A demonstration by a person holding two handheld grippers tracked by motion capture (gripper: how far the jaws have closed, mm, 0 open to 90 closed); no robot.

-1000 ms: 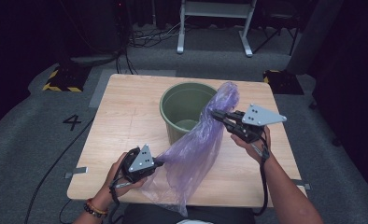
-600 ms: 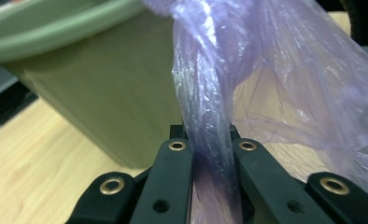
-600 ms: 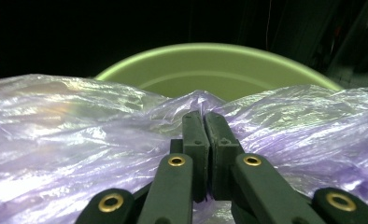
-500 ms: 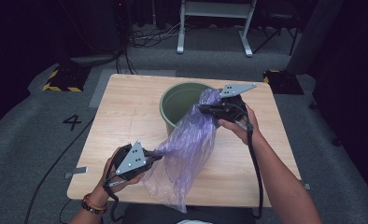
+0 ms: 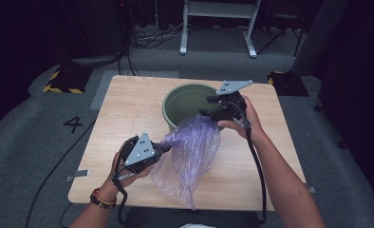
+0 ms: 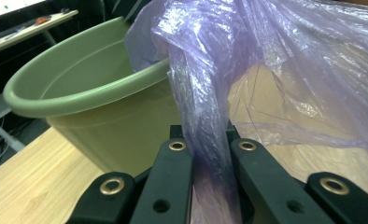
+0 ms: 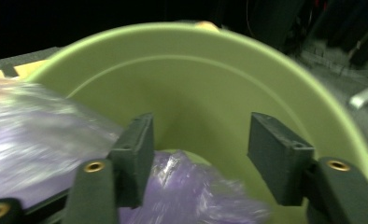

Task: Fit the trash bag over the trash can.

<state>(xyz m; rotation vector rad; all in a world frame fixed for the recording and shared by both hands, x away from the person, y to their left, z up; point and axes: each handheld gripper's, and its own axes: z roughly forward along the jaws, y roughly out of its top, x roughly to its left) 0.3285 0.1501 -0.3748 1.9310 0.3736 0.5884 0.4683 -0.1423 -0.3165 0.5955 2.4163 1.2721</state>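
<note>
A light wooden table (image 5: 128, 114) with a pale grain stands on a grey carpeted floor (image 5: 38, 142), its top rectangular and seen from the person's side. A round green bucket (image 5: 175, 107) stands upright on the table's far half, a little to the right of the middle, and a crumpled purple plastic bag (image 5: 190, 161) drapes from the bucket's near rim down onto the near half of the top, its lower end reaching close to the near edge. The left part of the top lies bare wood.
</note>
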